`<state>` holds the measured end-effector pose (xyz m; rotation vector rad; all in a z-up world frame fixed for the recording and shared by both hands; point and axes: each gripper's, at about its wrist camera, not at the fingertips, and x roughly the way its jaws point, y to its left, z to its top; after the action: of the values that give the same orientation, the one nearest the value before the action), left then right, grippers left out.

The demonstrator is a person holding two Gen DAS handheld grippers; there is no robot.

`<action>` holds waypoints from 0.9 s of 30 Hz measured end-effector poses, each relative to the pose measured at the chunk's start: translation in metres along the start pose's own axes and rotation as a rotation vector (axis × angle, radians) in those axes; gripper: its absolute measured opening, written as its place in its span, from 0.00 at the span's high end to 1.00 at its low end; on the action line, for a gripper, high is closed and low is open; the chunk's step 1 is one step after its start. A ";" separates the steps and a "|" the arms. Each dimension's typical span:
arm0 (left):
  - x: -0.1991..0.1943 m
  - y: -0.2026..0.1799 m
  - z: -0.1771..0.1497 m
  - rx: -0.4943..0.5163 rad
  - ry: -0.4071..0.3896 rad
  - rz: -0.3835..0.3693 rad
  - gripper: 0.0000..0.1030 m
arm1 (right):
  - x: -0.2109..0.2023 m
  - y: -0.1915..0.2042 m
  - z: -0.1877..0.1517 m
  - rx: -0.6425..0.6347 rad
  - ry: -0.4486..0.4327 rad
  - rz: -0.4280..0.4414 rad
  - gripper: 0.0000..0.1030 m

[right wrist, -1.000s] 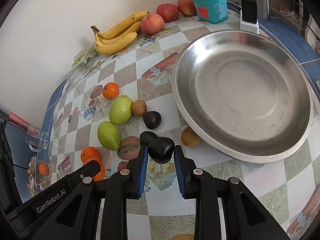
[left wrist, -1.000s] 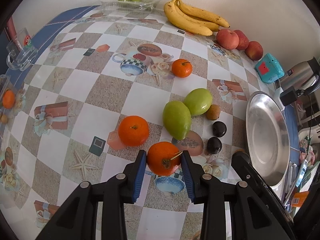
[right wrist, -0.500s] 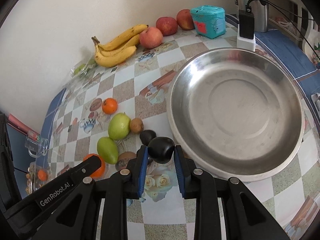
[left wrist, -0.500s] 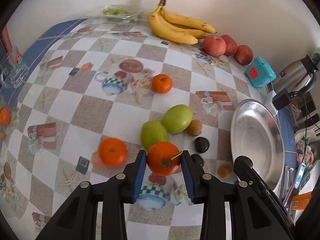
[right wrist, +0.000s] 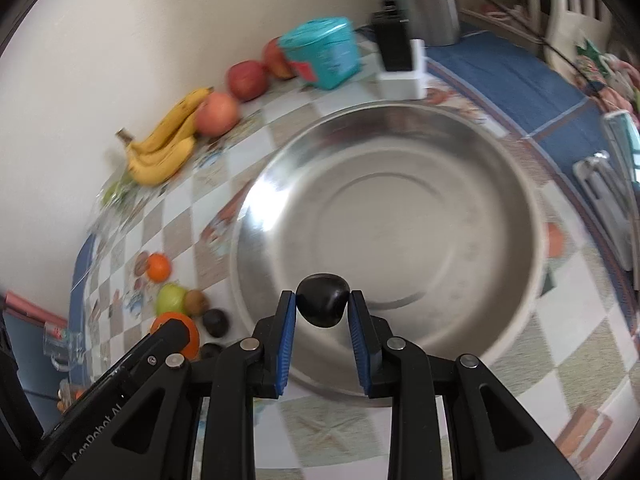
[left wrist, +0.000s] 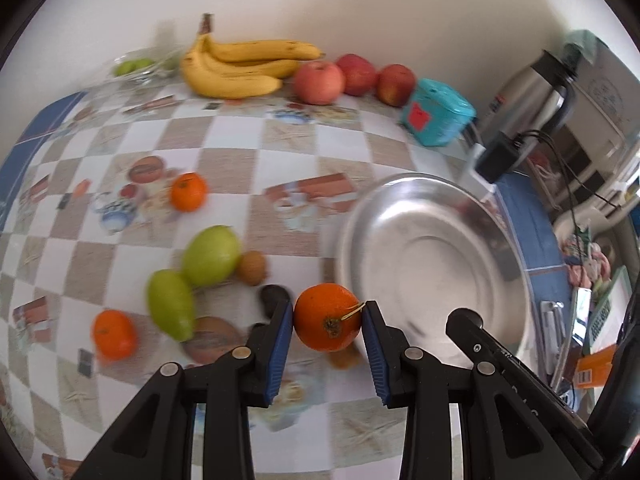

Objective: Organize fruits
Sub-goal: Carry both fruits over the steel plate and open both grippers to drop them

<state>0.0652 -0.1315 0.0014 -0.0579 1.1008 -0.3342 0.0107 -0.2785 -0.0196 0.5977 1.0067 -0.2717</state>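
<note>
My left gripper [left wrist: 327, 317] is shut on an orange [left wrist: 326, 314] with a short stem, held above the table just left of the steel bowl [left wrist: 432, 256]. My right gripper [right wrist: 322, 304] is shut on a dark round fruit [right wrist: 323, 298] over the near rim of the empty steel bowl [right wrist: 400, 200]. On the checked tablecloth lie two green mangoes [left wrist: 210, 256] [left wrist: 170, 304], two more oranges [left wrist: 188, 191] [left wrist: 113, 334], a small brown fruit [left wrist: 252, 267] and a dark fruit [left wrist: 272, 295].
Bananas [left wrist: 240, 66] and three red apples [left wrist: 320, 82] line the wall. A teal box [left wrist: 438, 116], a black charger on a white block [right wrist: 400, 68] and a steel kettle [left wrist: 532, 96] stand behind the bowl. A clear bag of green fruit [left wrist: 136, 66] lies far left.
Both grippers have carried their fruit to the right toward the steel bowl. The dark fruit now hangs over the bowl's near rim; the orange has left the fruit cluster.
</note>
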 end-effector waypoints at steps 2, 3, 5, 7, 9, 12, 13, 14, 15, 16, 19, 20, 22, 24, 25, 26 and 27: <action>0.005 -0.012 0.000 0.020 0.007 -0.022 0.63 | -0.003 -0.012 0.002 0.016 -0.004 -0.028 0.73; 0.008 -0.015 -0.001 0.022 0.014 -0.035 0.63 | -0.003 -0.018 0.004 0.029 -0.002 -0.035 0.73; 0.014 -0.022 -0.002 0.019 0.032 -0.054 0.63 | -0.004 -0.029 0.006 0.058 0.004 -0.029 0.73; 0.018 -0.028 -0.004 0.028 0.042 -0.063 0.63 | -0.005 -0.036 0.007 0.077 0.008 -0.031 0.73; 0.018 -0.031 -0.006 0.035 0.045 -0.069 0.63 | -0.005 -0.041 0.007 0.084 0.011 -0.043 0.72; 0.017 -0.033 -0.007 0.036 0.049 -0.077 0.63 | -0.005 -0.042 0.006 0.085 0.016 -0.051 0.72; 0.017 -0.033 -0.007 0.036 0.049 -0.081 0.63 | -0.006 -0.043 0.006 0.085 0.016 -0.056 0.72; 0.016 -0.033 -0.007 0.035 0.050 -0.084 0.63 | -0.006 -0.043 0.006 0.088 0.017 -0.058 0.72; 0.016 -0.032 -0.006 0.035 0.050 -0.086 0.63 | -0.006 -0.043 0.005 0.093 0.019 -0.056 0.72; 0.016 -0.032 -0.006 0.033 0.051 -0.088 0.63 | -0.006 -0.043 0.005 0.096 0.021 -0.054 0.72; 0.017 -0.031 -0.006 0.028 0.058 -0.095 0.62 | -0.006 -0.043 0.005 0.094 0.021 -0.056 0.72; 0.016 -0.031 -0.005 0.026 0.060 -0.098 0.62 | -0.007 -0.043 0.006 0.094 0.020 -0.056 0.72; 0.017 -0.030 -0.004 0.024 0.066 -0.100 0.61 | -0.007 -0.044 0.006 0.098 0.019 -0.058 0.72; 0.016 -0.028 -0.004 0.021 0.065 -0.103 0.61 | -0.007 -0.044 0.006 0.104 0.016 -0.055 0.71; 0.015 -0.028 -0.003 0.020 0.062 -0.102 0.59 | -0.008 -0.044 0.006 0.105 0.015 -0.054 0.69; 0.013 -0.027 -0.002 0.019 0.058 -0.101 0.56 | -0.008 -0.044 0.007 0.104 0.014 -0.055 0.66; 0.011 -0.026 -0.002 0.019 0.055 -0.103 0.55 | -0.008 -0.044 0.007 0.103 0.012 -0.056 0.66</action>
<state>0.0620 -0.1590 -0.0038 -0.0895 1.1516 -0.4402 -0.0100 -0.3185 -0.0250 0.6660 1.0262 -0.3717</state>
